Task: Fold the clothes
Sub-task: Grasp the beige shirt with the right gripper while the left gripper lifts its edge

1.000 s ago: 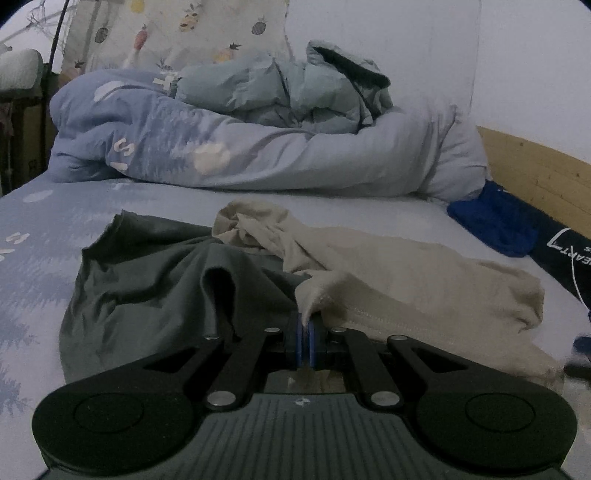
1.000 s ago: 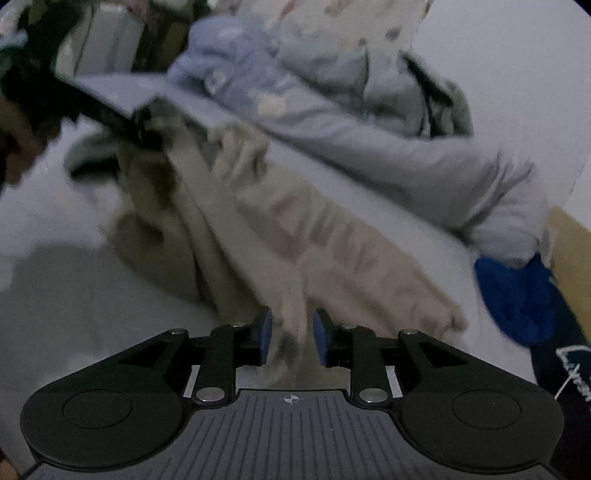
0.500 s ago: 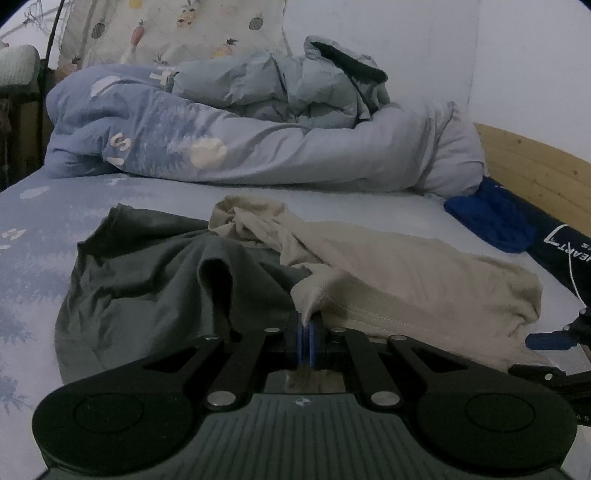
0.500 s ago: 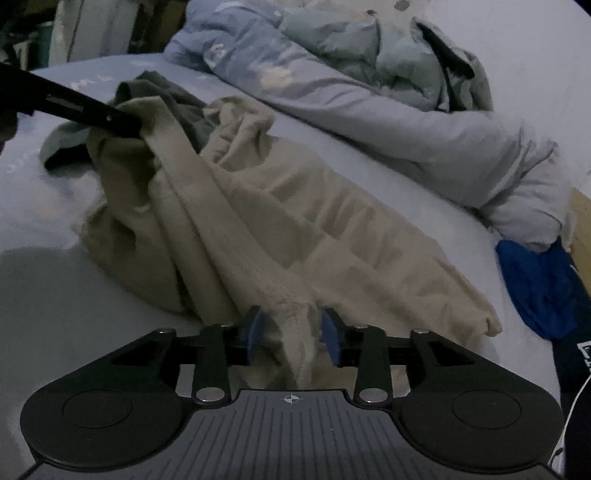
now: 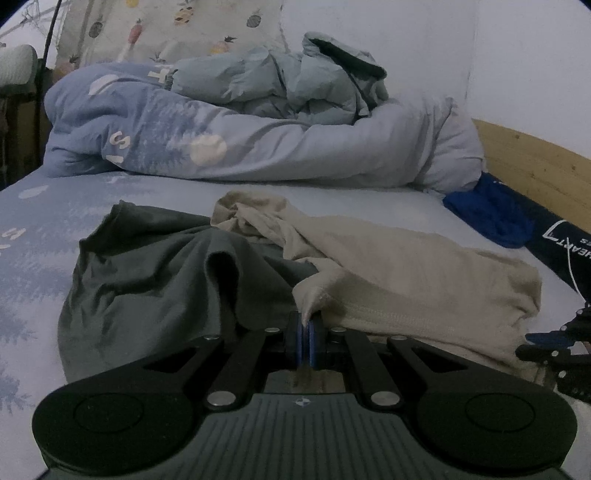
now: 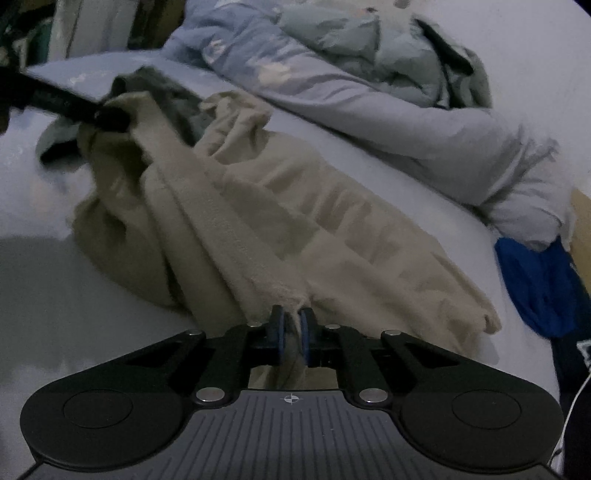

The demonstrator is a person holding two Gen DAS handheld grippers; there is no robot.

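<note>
My left claw (image 5: 304,334) is clenched on a corner of the crumpled beige cotton garment (image 5: 406,273); its blue pads (image 5: 313,341) are pressed together with a peak of the hem sticking up out of them. My right claw (image 6: 291,332) has just been closing, and its blue pads (image 6: 306,334) now pinch another fold of the same beige garment, the cloth bunched between them and hanging down behind. Seen from my right wrist, the left claw's black fingers reach in from the upper left and grip the far end of the beige cloth, so the garment runs in long wrinkled ridges from one claw to the other across the bed.

The garment lies on a pale blue bedsheet (image 5: 44,236) with a faint tree print. Half under its left part sits a dark grey-green soft shirt (image 5: 147,273), rumpled, one fold standing up just beside my left claw. The two overlap; the beige one is on top where they meet.

Behind them, along the back of the bed, lies a rolled pale blue duvet (image 5: 258,147), with a grey-blue puffy jacket (image 5: 295,85) heaped on it. A pineapple-print pillow (image 5: 177,26) leans against the white wall (image 5: 517,59). At the right, a bright blue crumpled cloth (image 5: 491,218) lies near the duvet's end, beside a wooden bed rail (image 5: 535,166) and a dark item with white lettering (image 5: 561,243).
</note>
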